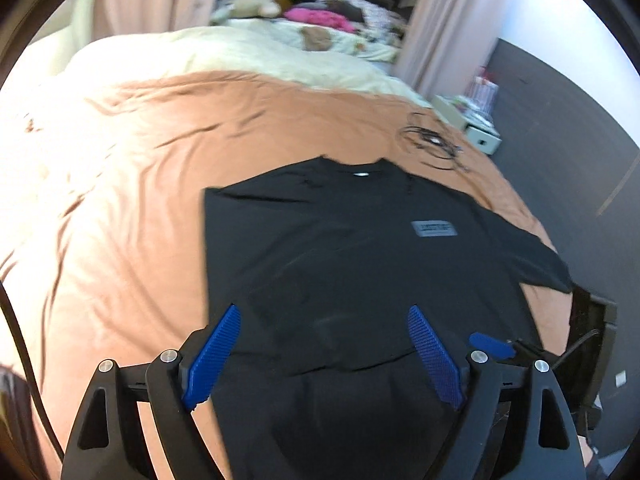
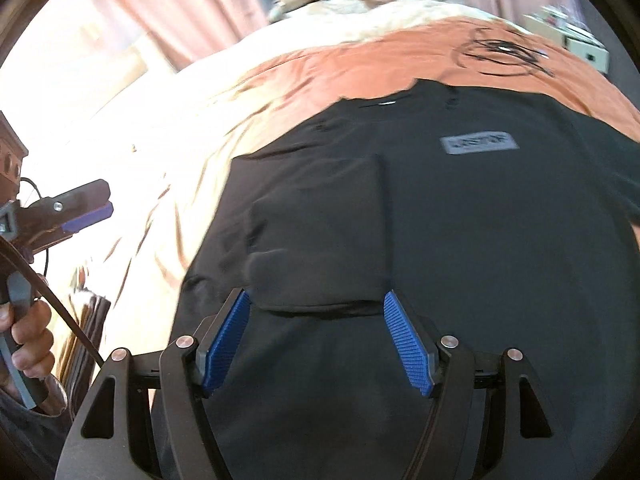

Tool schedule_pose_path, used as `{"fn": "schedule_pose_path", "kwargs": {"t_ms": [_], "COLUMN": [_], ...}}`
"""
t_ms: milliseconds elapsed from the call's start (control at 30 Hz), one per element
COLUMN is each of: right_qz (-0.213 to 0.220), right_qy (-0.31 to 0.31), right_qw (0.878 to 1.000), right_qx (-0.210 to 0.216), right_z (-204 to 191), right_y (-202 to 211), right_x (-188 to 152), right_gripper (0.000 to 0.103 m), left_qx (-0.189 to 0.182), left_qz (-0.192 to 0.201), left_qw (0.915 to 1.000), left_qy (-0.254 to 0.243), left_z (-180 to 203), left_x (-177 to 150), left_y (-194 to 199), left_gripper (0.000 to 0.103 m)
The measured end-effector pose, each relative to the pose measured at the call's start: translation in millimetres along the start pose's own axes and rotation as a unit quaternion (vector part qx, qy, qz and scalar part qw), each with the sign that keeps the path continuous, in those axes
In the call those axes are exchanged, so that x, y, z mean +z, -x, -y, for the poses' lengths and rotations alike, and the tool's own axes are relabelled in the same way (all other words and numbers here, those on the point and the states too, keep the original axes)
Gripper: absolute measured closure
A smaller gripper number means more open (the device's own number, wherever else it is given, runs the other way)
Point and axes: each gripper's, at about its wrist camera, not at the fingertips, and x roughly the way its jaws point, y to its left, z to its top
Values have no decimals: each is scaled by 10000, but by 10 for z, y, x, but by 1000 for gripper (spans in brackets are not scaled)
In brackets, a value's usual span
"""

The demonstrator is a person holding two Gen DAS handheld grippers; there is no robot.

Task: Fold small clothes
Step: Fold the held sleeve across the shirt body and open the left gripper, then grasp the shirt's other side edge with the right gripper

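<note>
A black T-shirt (image 1: 352,248) with a grey chest patch (image 1: 434,229) lies flat, front up, on the orange bedsheet (image 1: 140,184). Its left sleeve is folded inward over the body (image 2: 316,232); the right sleeve (image 1: 536,256) is spread out. My left gripper (image 1: 324,312) is open and empty above the shirt's lower left part. My right gripper (image 2: 316,300) is open and empty above the folded sleeve's edge. The shirt (image 2: 460,240) fills the right wrist view, with the patch (image 2: 478,143) near the collar. The left gripper also shows at the left of the right wrist view (image 2: 86,206).
A coiled black cable (image 1: 434,146) lies on the sheet beyond the collar. A cream duvet (image 1: 240,52) and soft toys (image 1: 248,6) lie further up the bed. A white bedside unit (image 1: 480,128) stands at the right. The bed edge drops to dark floor on the right.
</note>
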Motion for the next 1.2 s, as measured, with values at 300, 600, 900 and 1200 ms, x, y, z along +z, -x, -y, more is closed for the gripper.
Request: {"fn": "schedule_pose_path", "kwargs": {"t_ms": [300, 600, 900, 1200], "right_qz": [-428, -870, -1222, -925], "right_qy": [666, 1193, 1510, 1102], "right_qw": [9968, 9890, 9754, 9885], "right_qx": [92, -132, -1047, -473], "right_z": [-513, -948, -1087, -680], "right_y": [-582, -1272, -1838, -1328], "right_x": [131, 253, 270, 459], "right_gripper": [35, 35, 74, 91], "left_qx": [333, 562, 661, 642], "left_qz": [-54, -249, -367, -469], "left_qw": [9981, 9918, 9879, 9898], "left_qy": [510, 1119, 1353, 1179], "left_z": [-639, -1190, -1426, -1255], "left_x": [-332, -729, -882, -738], "left_y": [59, -32, -105, -333], "left_gripper": [26, 43, 44, 44]}}
